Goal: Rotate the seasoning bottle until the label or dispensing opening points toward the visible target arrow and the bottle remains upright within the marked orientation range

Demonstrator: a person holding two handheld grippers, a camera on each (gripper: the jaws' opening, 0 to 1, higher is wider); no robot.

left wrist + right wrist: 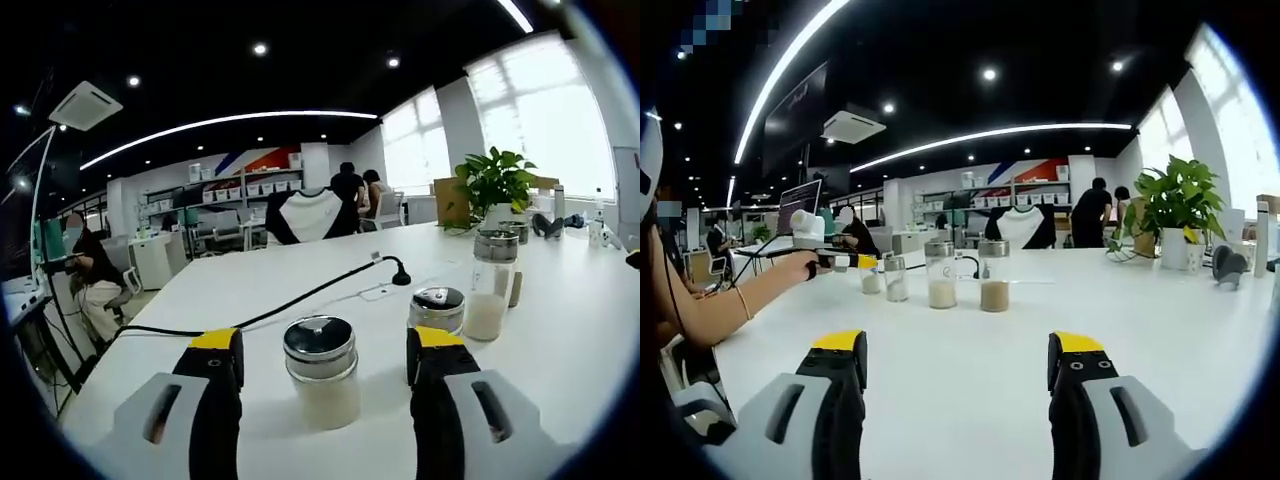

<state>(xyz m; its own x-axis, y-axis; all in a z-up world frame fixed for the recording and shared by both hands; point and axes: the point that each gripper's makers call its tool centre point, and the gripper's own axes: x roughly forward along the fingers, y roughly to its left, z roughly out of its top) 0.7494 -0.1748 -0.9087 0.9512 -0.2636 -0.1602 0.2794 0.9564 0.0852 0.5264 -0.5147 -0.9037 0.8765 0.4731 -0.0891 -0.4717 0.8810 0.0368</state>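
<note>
A short seasoning bottle [322, 372] with a silver lid and pale powder stands upright on the white table [250, 300]. My left gripper [326, 342] is open, with a jaw on each side of the bottle and a gap on both sides. From the right gripper view, that left gripper [852, 262] is at the far left, held by a person's hand, by the small bottle [871, 277]. My right gripper [955, 345] is open over bare table [960, 400], well short of the bottle row.
More bottles stand close by: a short one [438, 306] behind the right jaw, a tall one [493, 286], and in the right gripper view three more [897, 277] [941, 273] [993, 274]. A black cable [300, 296] crosses the table. A potted plant [495, 182] stands at the back.
</note>
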